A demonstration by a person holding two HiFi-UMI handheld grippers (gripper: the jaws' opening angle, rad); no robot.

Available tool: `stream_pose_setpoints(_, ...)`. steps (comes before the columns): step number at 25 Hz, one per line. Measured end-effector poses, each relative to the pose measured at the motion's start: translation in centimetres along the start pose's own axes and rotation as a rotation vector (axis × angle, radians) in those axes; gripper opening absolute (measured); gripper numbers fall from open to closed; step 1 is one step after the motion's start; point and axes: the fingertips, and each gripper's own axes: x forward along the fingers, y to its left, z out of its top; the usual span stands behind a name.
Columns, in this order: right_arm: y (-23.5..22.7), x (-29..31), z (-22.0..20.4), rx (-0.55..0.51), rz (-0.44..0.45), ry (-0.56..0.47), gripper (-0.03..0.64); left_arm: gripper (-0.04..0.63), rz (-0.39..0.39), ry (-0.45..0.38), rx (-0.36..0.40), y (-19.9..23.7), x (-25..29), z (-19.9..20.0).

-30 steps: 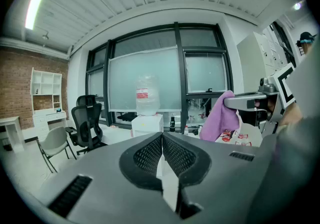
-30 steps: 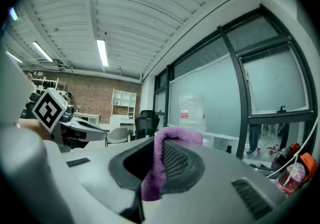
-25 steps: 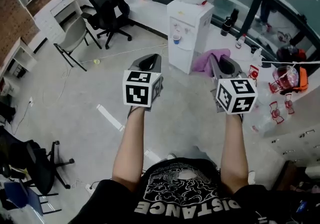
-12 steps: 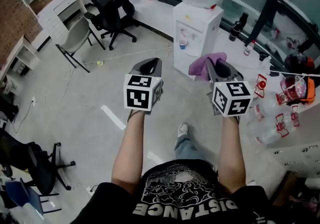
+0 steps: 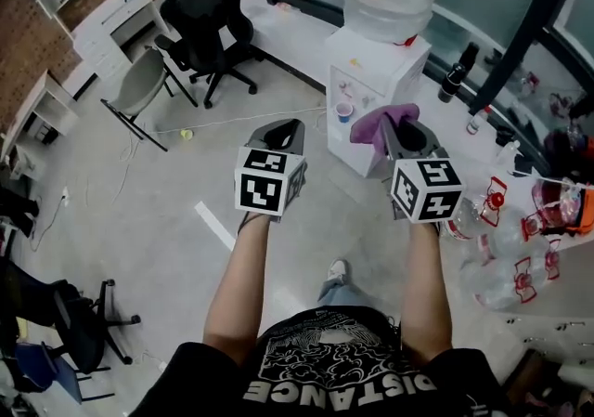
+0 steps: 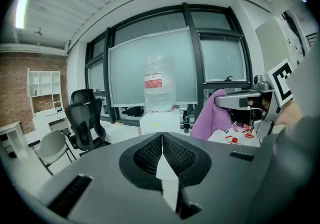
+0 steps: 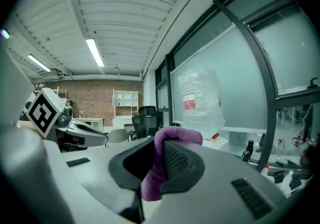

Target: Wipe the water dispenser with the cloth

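holding the cloth (image 5: 379,118) clamped in the right tool (image 5: 397,130), left tool (image 5: 284,131) closed, empty; likely approach step: next, press cloth onto the dispenser (image 5: 379,67).

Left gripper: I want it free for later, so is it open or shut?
Shut: the left gripper has its jaws touching at the tips, nothing between them.

we wear a black short-sleeved t-shirt (image 5: 334,364) with white lettering and a swirling graphic (upside down from up here), blue jeans (image 5: 345,292) and a pale shoe (image 5: 338,269). our left gripper (image 5: 281,130) and right gripper (image 5: 401,123) are grey shells with black ribbed pads (image 6: 177,155), each bearing a white cube (image 5: 269,183) with black square markers.
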Motion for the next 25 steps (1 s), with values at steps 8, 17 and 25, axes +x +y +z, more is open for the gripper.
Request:
stream_pose_setpoints(8,-4.4,6.7,0.2,0.018,0.023,0.026,0.034,0.026,-0.007,0.041,0.006,1.7,7.7,2.1)
stream_pose_setpoints(17,-6.4,9.9,0.2,0.018,0.015,0.022,0.032,0.026,-0.036,0.042,0.038,2.6,11.9,3.7)
stream_pose_setpoints(25,-7.5,13.6,0.3,0.021,-0.073,0.026,0.032,0.026,-0.127,0.029,0.065,5.2,16.4,4.8)
